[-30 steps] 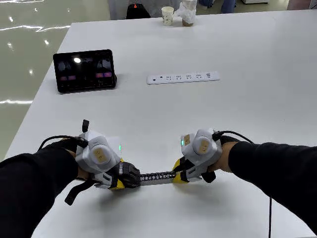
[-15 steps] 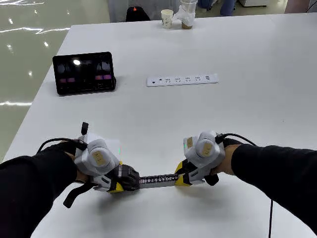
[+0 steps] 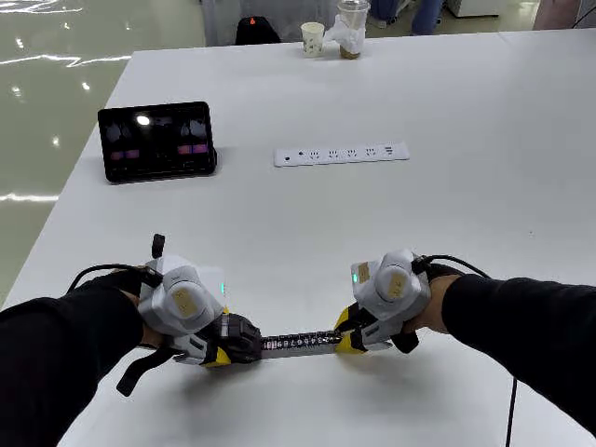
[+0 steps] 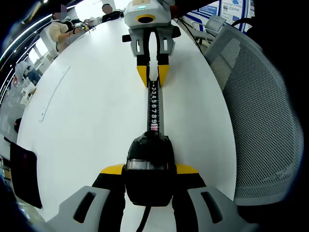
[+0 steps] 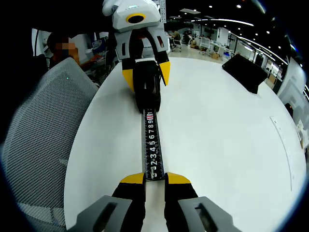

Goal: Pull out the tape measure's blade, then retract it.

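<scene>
i judge this is the pull-out step: my left hand-held gripper [image 4: 149,170] is clamped on the tape measure case [image 3: 238,336] near the front edge of the worktop [image 3: 372,233], and my right hand-held gripper [image 5: 154,178] pinches the blade [image 5: 151,145] by its tip, a short run stretched between them. next i'd draw the right one straight away, then ease the blade back.

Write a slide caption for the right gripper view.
Right gripper pinches the end of the blade while the left gripper clamps the tape measure case, over a white table.
</scene>
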